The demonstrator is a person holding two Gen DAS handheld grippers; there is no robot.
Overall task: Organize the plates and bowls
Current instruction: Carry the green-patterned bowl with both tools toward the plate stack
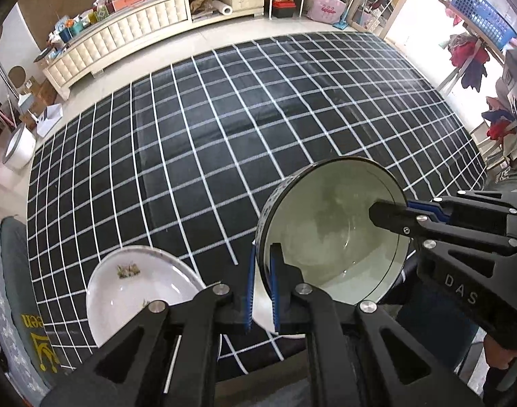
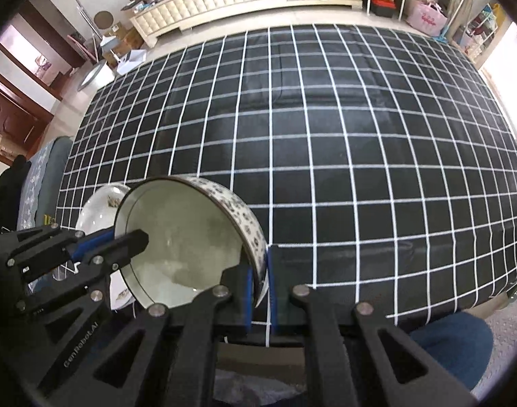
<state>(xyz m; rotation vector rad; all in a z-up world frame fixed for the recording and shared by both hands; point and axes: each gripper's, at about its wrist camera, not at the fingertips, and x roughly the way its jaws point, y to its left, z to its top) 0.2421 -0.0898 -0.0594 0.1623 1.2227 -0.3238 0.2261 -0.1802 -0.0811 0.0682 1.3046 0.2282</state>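
Checked cloth (image 2: pixel 360 152), bowl (image 2: pixel 190 237) tilted (mouth sideways), both grippers clamped

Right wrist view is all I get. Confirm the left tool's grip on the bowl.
Observer: The left tool is shut on the bowl wall, one finger inside, one outside.
Operator: Report where the plate rests.
Observer: The plate rests on the checked cloth, near its front edge.
Operator: Name anything far right.
Observer: A blue basket sits by the bright window.
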